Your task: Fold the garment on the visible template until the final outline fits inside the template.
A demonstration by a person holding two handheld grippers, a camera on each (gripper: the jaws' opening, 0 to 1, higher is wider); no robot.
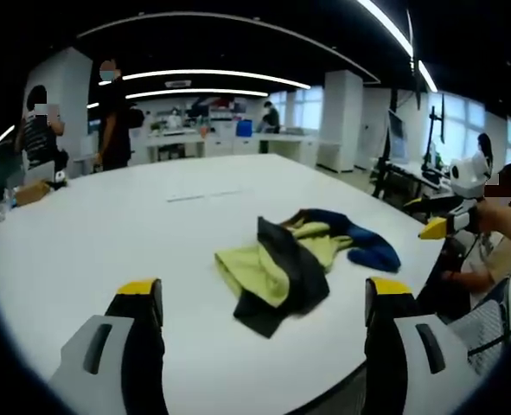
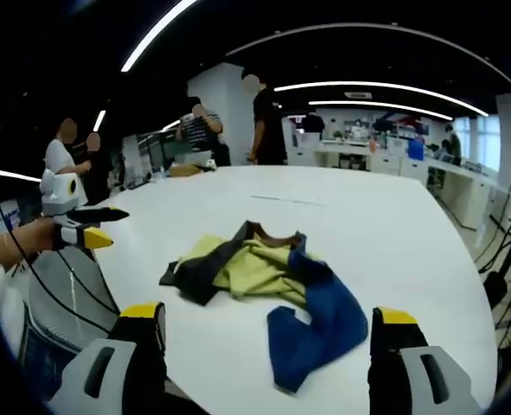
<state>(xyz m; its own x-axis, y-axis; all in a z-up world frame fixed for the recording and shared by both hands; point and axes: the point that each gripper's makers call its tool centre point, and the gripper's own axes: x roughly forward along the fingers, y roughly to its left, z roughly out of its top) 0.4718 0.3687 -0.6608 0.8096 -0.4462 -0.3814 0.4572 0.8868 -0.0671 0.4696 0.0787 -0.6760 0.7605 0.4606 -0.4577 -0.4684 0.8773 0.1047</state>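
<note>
A crumpled garment (image 1: 294, 259) in yellow-green, black and blue lies bunched on the white table (image 1: 108, 225). My left gripper (image 1: 264, 294) stands open just short of it, its yellow-tipped jaws wide apart with nothing between them. In the right gripper view the garment (image 2: 264, 272) lies ahead, its blue sleeve trailing toward my open right gripper (image 2: 270, 318). Each gripper also appears in the other's view, off the table's edge: the right gripper (image 1: 445, 226) in a person's hand, the left gripper (image 2: 86, 226) likewise. Faint grey line marks (image 1: 205, 195) cross the table beyond the garment.
The table's rounded edge (image 2: 488, 346) runs near both grippers. Several people (image 1: 112, 112) stand at the far side by a small box (image 2: 186, 169). Desks and monitors (image 1: 398, 138) fill the room behind. Cables (image 2: 65, 285) hang at the left.
</note>
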